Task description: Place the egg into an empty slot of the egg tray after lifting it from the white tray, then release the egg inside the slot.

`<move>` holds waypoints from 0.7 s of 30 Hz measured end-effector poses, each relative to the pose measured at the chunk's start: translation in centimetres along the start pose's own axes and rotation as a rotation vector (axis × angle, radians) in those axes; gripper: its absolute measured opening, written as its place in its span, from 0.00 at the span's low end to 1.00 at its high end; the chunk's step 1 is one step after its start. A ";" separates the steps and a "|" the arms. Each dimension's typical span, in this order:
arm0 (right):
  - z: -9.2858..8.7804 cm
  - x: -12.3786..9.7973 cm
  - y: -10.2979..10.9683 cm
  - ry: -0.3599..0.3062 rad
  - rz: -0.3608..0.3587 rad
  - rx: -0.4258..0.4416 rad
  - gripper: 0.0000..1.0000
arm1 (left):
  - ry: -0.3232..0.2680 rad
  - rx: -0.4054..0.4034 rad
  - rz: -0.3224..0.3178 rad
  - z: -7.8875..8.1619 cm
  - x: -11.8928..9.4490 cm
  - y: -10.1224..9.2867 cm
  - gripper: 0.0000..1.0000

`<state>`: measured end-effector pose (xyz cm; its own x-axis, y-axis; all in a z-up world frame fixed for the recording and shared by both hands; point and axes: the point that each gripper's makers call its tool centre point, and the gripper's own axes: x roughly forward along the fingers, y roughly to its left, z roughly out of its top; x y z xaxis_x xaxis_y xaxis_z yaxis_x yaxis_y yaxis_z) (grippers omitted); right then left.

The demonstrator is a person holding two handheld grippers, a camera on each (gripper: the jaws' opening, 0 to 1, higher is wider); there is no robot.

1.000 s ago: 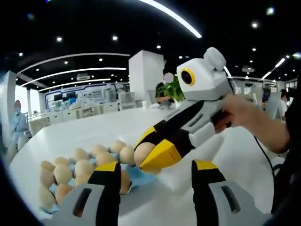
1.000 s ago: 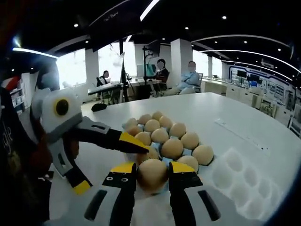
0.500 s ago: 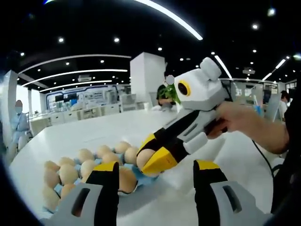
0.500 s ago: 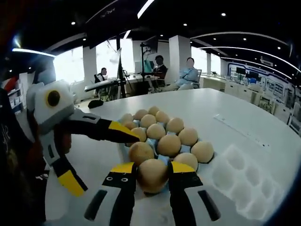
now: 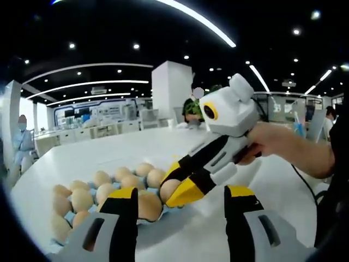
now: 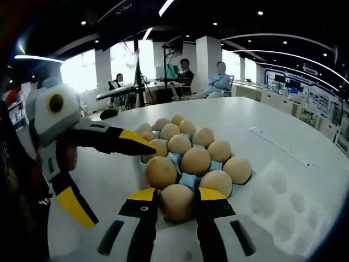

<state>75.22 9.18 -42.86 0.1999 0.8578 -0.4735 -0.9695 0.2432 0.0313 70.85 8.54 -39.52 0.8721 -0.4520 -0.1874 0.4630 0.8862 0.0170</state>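
My right gripper is shut on a brown egg at the near edge of the blue egg tray, just in front of two seated eggs. Whether the egg rests in a slot I cannot tell. In the left gripper view, the right gripper comes in from the right, held by a hand, with the egg low beside the egg tray. My left gripper stands open with nothing between its jaws. It also enters the right gripper view as the left gripper, open, to the left of the tray.
Several brown eggs occupy the egg tray's slots. The white tray with bare hollows lies to the right of it on the white table. People sit at desks far behind. A person's sleeve is at the right.
The right gripper has sunk with the egg toward the tray's near edge. The left gripper has drawn back from the tray, uncovering one seated egg.
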 end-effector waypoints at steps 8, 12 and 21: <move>0.0 -0.1 0.4 -0.001 0.008 0.001 0.30 | -0.001 0.003 -0.007 0.0 0.0 -0.4 0.65; 0.5 -0.4 0.5 -0.023 0.016 0.009 0.33 | -0.003 0.003 -0.001 0.1 -0.2 -0.3 0.65; 1.0 -1.6 0.1 -0.037 -0.014 -0.038 0.41 | 0.001 0.016 -0.006 0.5 -0.2 -0.9 0.65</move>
<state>74.96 8.27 -41.18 0.2180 0.8708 -0.4406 -0.9711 0.2387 -0.0087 70.28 7.79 -39.02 0.8691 -0.4575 -0.1881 0.4710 0.8816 0.0316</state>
